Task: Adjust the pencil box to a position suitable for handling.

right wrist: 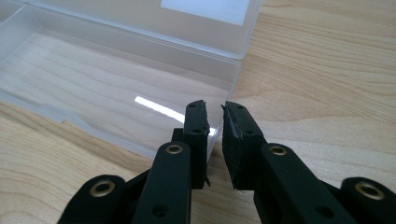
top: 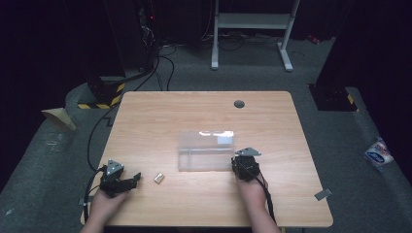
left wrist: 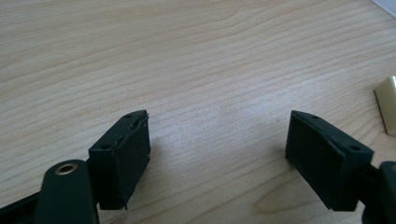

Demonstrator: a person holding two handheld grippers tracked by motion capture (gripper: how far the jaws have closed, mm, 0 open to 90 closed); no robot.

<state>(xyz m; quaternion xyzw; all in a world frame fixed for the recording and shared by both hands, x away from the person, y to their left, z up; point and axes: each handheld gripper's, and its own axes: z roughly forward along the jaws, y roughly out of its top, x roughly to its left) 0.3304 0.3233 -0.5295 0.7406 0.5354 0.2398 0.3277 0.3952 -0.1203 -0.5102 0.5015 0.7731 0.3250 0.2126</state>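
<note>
Right gripper point(right wrist: 214, 109) sits at the near right corner of the clear box point(top: 205, 150), jaws pinched almost together over the box's thin side wall, it looks like, one jaw inside and one outside. The box lies open mid-table point(top: 145, 111), lid tipped back. Left gripper point(left wrist: 217, 140) rests low on the wood near the front left edge, jaws spread wide with nothing between them. A small tan block point(top: 159, 178) lies just beside it, well apart from the box.
</note>
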